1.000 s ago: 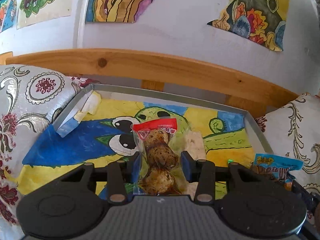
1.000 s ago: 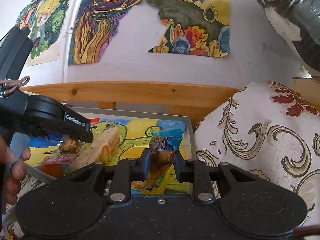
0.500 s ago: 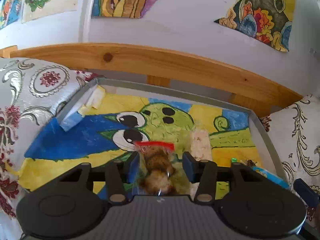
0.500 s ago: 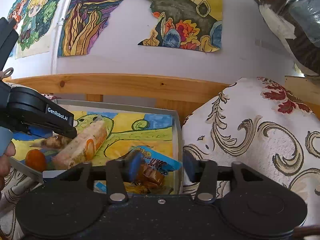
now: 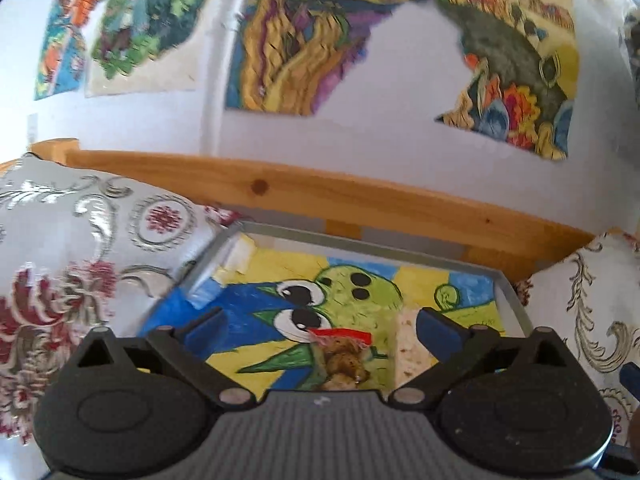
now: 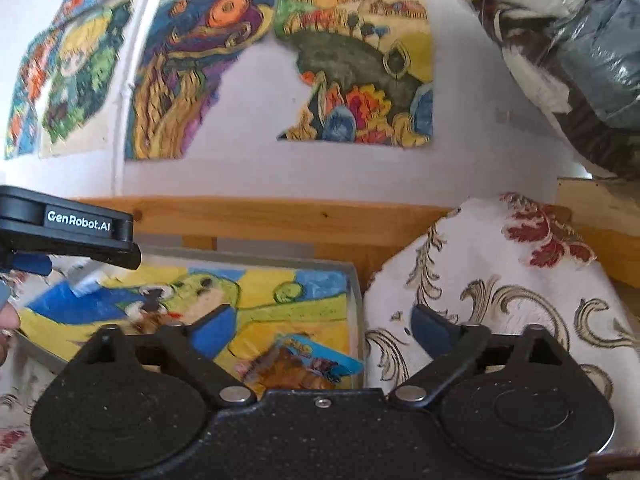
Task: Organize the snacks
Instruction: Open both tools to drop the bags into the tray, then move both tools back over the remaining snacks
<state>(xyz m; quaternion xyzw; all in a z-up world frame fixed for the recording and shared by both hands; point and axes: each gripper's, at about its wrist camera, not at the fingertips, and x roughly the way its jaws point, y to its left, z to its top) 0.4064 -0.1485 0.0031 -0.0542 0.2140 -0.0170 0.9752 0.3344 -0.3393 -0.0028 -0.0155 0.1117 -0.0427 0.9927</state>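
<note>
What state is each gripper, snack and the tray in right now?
Left gripper: open, holding nothing.
Right gripper: open, holding nothing.
Red-topped snack bag: lying in the tray, free of the fingers.
Pale snack bar: lying in the tray beside the red-topped bag.
Blue snack packet: lying in the tray's right near corner.
Tray: open-topped, lined with a painted sheet, set between patterned cushions.
</note>
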